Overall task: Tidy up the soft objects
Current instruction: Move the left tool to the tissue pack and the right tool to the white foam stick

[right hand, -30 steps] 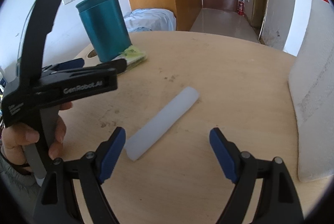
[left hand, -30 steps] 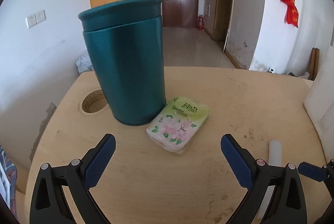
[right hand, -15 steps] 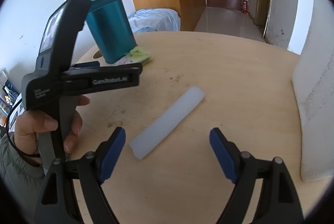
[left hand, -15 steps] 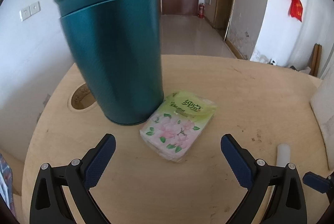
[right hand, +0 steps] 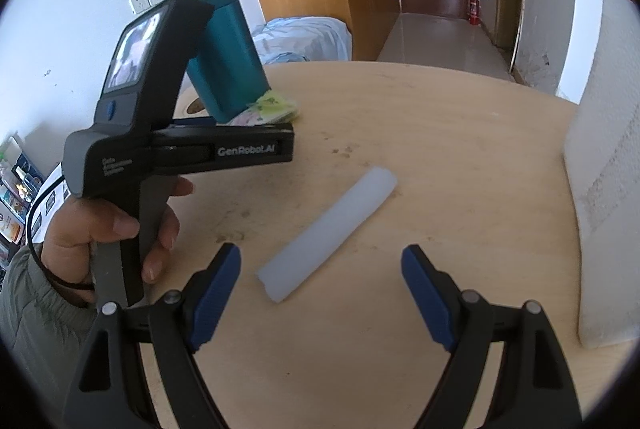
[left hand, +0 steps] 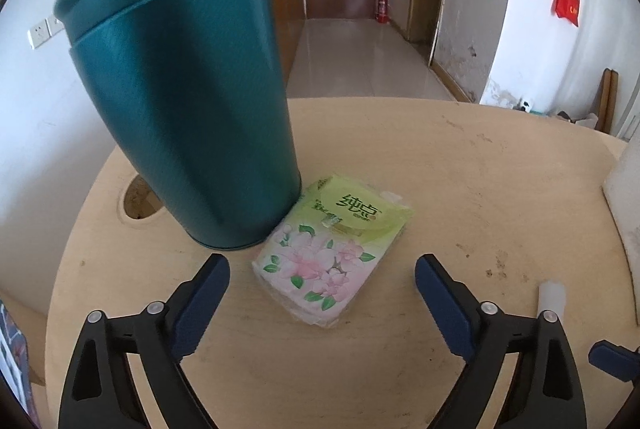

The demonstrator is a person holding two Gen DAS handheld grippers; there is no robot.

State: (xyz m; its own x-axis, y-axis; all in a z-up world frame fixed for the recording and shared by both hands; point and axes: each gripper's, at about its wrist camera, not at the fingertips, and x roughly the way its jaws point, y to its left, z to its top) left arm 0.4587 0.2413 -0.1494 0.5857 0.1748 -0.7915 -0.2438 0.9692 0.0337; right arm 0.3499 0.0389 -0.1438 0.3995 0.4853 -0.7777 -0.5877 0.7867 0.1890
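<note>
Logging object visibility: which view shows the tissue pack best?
The left wrist view: the tissue pack lies whole and close beside the teal canister. In the right wrist view it is small, far off and partly hidden.

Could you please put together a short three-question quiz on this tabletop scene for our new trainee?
1. True or false: the flowered pack of tissues lies against the base of the tall teal canister.
2. Which lies ahead of the right gripper: (a) a red cloth, (b) a white translucent foam cylinder, (c) a metal spoon?
3. Fill in: both grippers' fingers are ____ and hold nothing.

Key: 1 true; 2 b; 3 open. The left gripper has just been closing a little, with nothing gripped yet.
</note>
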